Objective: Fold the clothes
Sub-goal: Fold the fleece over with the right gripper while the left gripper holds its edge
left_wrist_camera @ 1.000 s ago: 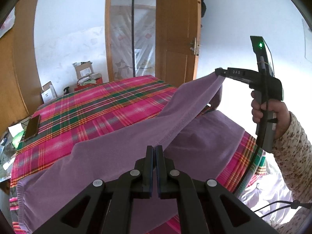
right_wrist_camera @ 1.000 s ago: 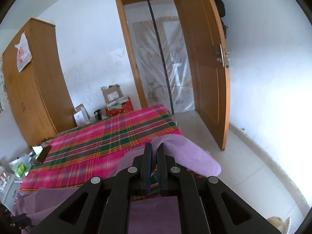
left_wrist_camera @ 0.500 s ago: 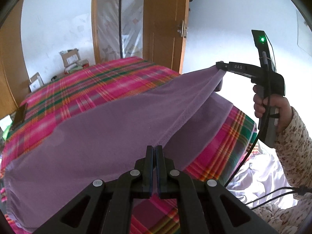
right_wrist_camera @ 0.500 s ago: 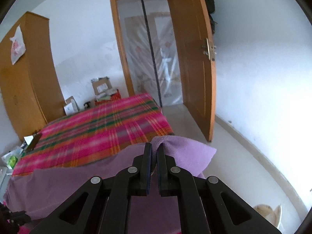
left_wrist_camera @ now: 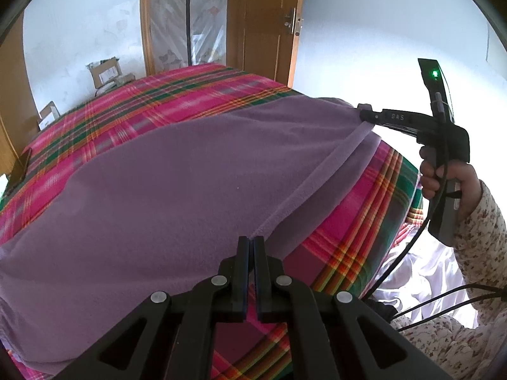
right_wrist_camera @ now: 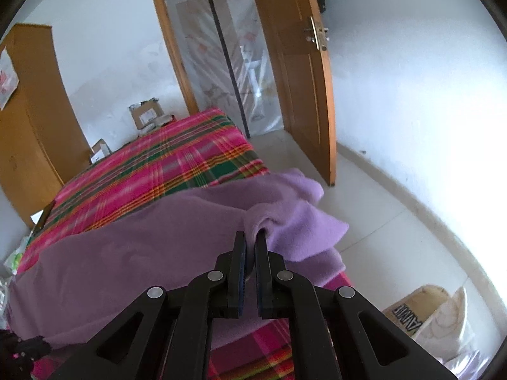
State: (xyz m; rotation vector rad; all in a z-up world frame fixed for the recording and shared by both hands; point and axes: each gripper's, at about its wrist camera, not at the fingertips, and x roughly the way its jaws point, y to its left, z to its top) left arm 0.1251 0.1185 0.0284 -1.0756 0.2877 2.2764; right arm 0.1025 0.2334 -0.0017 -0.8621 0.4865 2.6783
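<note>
A large purple fleece garment (left_wrist_camera: 177,183) lies spread over the near end of a bed with a pink plaid cover (left_wrist_camera: 158,104). My left gripper (left_wrist_camera: 251,240) is shut on the garment's near hem. In the left wrist view the right gripper (left_wrist_camera: 364,114), held in a person's hand (left_wrist_camera: 443,177), pinches the far right corner, and the hem runs taut between the two. In the right wrist view my right gripper (right_wrist_camera: 250,236) is shut on a bunched corner of the purple garment (right_wrist_camera: 142,253), which hangs past the bed's edge.
A wooden door (right_wrist_camera: 301,72) stands open beyond the bed, with a curtained doorway (right_wrist_camera: 221,57) beside it. A wardrobe (right_wrist_camera: 28,120) stands at the left and cardboard boxes (right_wrist_camera: 145,117) sit by the far wall. A phone (left_wrist_camera: 20,167) lies at the bed's left edge. A sack (right_wrist_camera: 427,313) rests on the floor.
Both grippers have come down with the purple garment. It hung lifted in a ridge before; now it lies spread flat over the bed cover.
</note>
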